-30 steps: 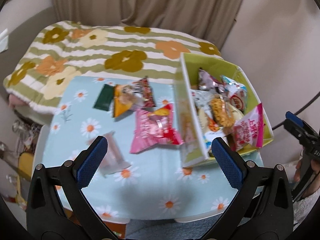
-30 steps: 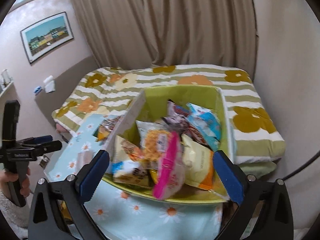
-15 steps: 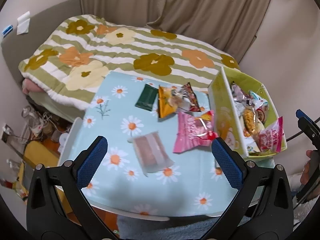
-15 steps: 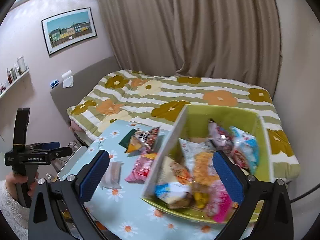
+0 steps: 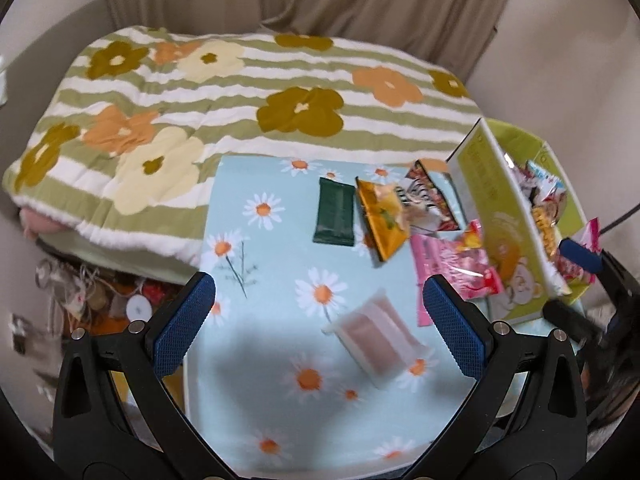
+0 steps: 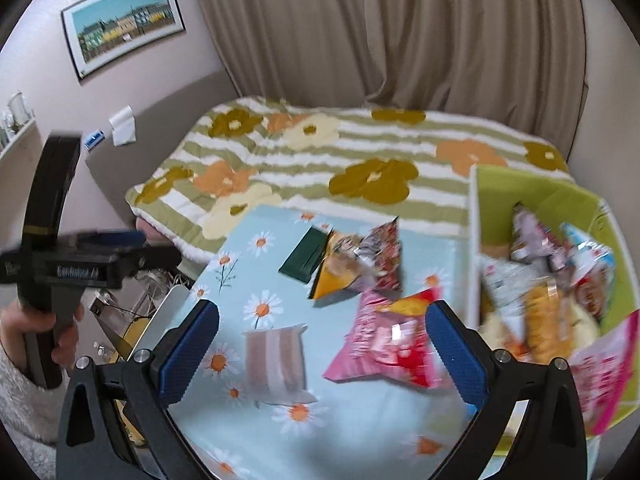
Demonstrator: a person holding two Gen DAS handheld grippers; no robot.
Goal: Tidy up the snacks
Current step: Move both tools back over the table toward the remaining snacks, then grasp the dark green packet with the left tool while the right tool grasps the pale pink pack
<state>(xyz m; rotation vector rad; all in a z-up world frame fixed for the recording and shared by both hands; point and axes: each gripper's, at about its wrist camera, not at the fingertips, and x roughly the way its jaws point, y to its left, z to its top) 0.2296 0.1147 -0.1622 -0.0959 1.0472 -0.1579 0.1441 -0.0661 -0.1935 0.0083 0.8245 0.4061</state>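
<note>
Loose snacks lie on the daisy-print table (image 5: pixel 256 360) (image 6: pixel 352 420): a dark green packet (image 5: pixel 334 212) (image 6: pixel 305 255), an orange bag (image 5: pixel 382 216) (image 6: pixel 335 276), a striped red bag (image 5: pixel 430 196) (image 6: pixel 382 254), a pink bag (image 5: pixel 452 268) (image 6: pixel 384 344) and a clear brown-filled packet (image 5: pixel 376 336) (image 6: pixel 273 356). The green box (image 5: pixel 500 216) (image 6: pixel 576 204) at the right holds several snack bags. My left gripper (image 5: pixel 316 328) hovers open above the table's near side. My right gripper (image 6: pixel 320 352) also hangs open, over the clear and pink packets. Neither holds anything.
A bed with a striped flower blanket (image 5: pixel 208 100) (image 6: pixel 320 160) borders the table's far side. Clutter on the floor (image 5: pixel 92 300) sits left of the table. A hand (image 6: pixel 24 328) holds the left gripper's handle. Curtains (image 6: pixel 400 32) hang behind.
Both views have swung left, away from the box and over the loose snacks on the table. Both grippers stayed open and empty.
</note>
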